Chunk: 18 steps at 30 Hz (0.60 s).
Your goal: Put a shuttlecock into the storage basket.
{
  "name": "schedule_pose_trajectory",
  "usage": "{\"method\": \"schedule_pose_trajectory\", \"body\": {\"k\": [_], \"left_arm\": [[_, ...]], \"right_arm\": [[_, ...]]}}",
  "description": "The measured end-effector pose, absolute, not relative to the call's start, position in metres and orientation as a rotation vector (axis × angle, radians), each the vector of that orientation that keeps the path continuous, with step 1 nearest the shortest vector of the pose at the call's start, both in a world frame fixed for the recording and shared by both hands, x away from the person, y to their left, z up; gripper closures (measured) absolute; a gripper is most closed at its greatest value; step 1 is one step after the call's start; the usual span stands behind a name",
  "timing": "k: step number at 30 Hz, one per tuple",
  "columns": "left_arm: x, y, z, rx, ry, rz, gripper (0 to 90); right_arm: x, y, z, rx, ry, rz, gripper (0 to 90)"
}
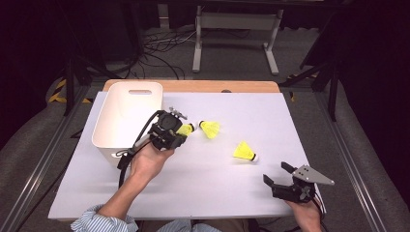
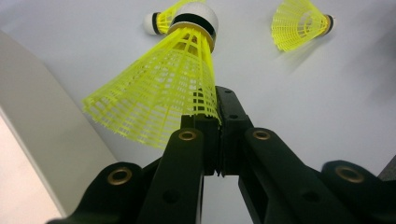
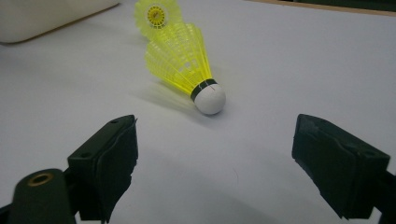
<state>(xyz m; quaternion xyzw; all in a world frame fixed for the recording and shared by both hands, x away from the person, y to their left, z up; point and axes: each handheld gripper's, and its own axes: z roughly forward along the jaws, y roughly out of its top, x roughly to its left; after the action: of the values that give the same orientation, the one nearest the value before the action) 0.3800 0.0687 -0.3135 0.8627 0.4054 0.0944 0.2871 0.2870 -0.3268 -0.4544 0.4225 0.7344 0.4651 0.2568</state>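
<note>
The left gripper [image 1: 186, 129] pinches a yellow shuttlecock [image 2: 163, 93] by the edge of its plastic skirt, with the jaws pressed together on the mesh. In the high view it hangs above the table, just beside the white bin [image 1: 126, 116], with the cork head pointing away from the gripper.

A shuttlecock like this is probably very light, so weight is no problem. The skirt is a thin open net that bends easily. A hard squeeze can deform it, and a grip on only the rim may let it swing or slip. The round white head is the stiffer part, but it is smooth and may roll out of the jaws. I judge the skirt rim a fair place to hold.

Two more shuttlecocks lie on the table: one [image 1: 211, 128] near the left gripper, another [image 1: 244, 152] farther toward the right side. The right gripper [image 1: 279, 174] rests low near the table edge with its jaws spread wide and nothing between them.

The table [image 1: 290, 121] has a smooth pale sheet, so things can slide on it. The room behind is dark, with cables on the floor [image 1: 164, 46].
</note>
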Motion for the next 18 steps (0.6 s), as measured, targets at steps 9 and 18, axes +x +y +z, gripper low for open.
{"method": "schedule_pose_trajectory", "body": {"k": [9,18], "left_arm": [[0.386,0.078,-0.306,2.279,1.099,0.247,89.1],[0.39,0.085,-0.302,2.272,1.111,0.241,89.1]], "right_arm": [[0.287,-0.327,-0.454,1.148,1.989,1.262,14.7],[0.287,-0.327,-0.454,1.149,1.99,1.264,14.7]]}}
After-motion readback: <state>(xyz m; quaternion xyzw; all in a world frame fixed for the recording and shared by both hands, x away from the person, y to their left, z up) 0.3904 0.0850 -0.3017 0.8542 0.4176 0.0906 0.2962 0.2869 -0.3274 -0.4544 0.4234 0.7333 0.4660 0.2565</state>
